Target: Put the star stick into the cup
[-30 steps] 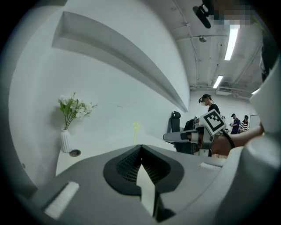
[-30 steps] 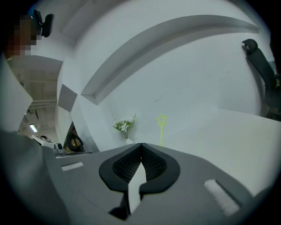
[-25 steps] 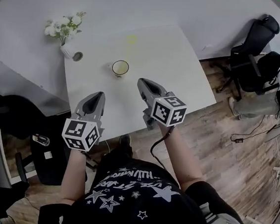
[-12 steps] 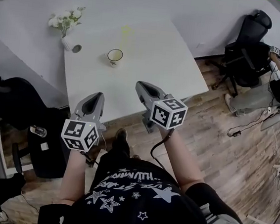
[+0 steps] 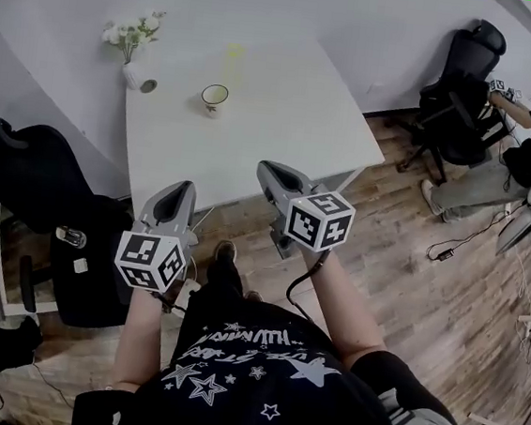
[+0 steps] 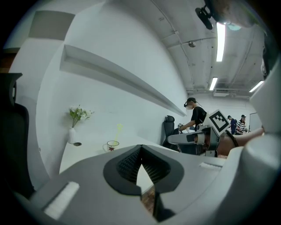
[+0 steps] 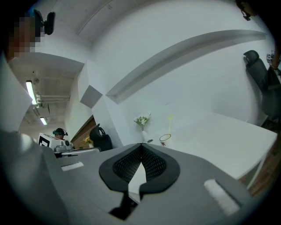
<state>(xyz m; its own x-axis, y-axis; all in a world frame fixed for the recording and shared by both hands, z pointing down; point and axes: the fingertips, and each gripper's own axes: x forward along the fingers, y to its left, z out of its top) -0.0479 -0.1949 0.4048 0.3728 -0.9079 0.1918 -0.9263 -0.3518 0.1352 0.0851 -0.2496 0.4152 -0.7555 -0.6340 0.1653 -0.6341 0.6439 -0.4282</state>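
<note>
The left claw (image 5: pixel 180 188) and right claw (image 5: pixel 265 167) are both closed on nothing and held short of the white counter (image 5: pixel 285 115), well apart from the cup (image 5: pixel 213 98) and the yellow star stick (image 5: pixel 233 53) beyond it, so the reach looks not yet begun

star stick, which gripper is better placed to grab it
Probably right: the right gripper sits nearer the table, and the cup stands between the left gripper and the star stick.
</note>
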